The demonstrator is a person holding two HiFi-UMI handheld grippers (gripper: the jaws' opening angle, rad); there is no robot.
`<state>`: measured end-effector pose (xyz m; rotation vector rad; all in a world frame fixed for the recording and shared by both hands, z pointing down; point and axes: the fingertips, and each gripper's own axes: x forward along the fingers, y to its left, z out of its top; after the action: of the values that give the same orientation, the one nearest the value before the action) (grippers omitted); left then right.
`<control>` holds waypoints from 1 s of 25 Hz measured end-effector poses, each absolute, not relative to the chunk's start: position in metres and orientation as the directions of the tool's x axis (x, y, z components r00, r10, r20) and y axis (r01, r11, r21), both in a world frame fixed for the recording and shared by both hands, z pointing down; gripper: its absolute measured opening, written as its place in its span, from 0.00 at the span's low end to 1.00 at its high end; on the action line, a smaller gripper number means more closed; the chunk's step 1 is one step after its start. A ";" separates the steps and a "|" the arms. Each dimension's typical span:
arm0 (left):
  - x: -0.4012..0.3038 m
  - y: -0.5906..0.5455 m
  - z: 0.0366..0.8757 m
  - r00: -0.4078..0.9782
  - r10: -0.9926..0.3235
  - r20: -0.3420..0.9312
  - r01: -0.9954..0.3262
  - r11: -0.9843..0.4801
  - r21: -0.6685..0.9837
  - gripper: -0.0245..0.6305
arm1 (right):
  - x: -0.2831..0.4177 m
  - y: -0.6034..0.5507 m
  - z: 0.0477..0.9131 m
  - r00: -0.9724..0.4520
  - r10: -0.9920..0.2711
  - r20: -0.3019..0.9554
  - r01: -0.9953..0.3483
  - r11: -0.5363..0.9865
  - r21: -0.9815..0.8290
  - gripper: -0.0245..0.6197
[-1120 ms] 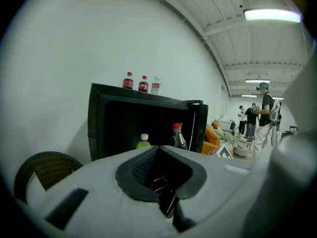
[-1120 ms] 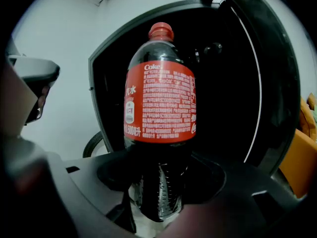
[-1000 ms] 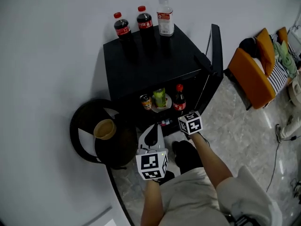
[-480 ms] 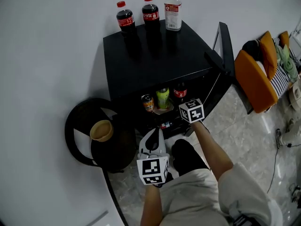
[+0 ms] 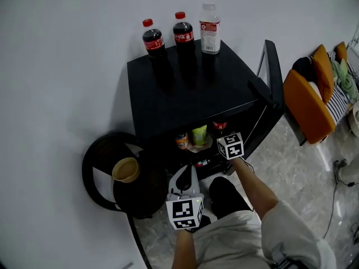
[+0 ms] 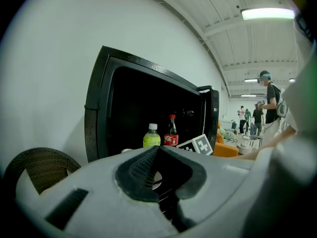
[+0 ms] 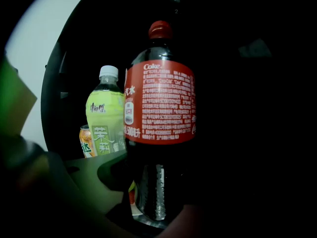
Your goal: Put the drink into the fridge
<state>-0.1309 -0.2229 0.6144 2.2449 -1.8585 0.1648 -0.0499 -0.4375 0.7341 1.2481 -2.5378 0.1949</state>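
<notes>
Clamped the fingers (image 7: 64, 182) of the right gripper (image 5: 229, 143) on the cola bottle (image 7: 159, 133), upright inside the open fridge (image 5: 185, 88), just beside a green tea bottle (image 7: 105, 120) and an orange can (image 7: 87, 140). Held the left gripper (image 5: 187, 171) low before the fridge, fingers together, nothing between them. Left two more cola bottles (image 5: 153, 38) and a clear bottle (image 5: 210, 29) standing on the fridge top

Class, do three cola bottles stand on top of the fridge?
No, only two cola bottles and one clear bottle stand on the fridge.
</notes>
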 end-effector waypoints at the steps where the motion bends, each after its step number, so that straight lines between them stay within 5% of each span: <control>1: -0.131 -0.225 0.616 0.193 -0.954 0.229 -0.980 -0.176 0.097 0.05 | -0.050 -0.439 0.738 -0.571 -0.751 0.331 -0.794 0.608 0.011 0.45; 15: -0.133 -0.248 0.620 0.181 -0.947 0.264 -0.981 -0.156 0.114 0.05 | -0.053 -0.449 0.748 -0.557 -0.802 0.217 -0.818 0.574 0.023 0.45; 25: -0.112 -0.243 0.586 0.225 -0.923 0.312 -0.973 -0.197 0.121 0.05 | -0.036 -0.419 0.763 -0.522 -0.764 0.380 -0.833 0.553 -0.032 0.45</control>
<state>-0.1117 -0.2434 0.5855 2.2127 -1.7743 0.2451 -0.0357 -0.4185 0.7628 1.3144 -2.4693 0.3004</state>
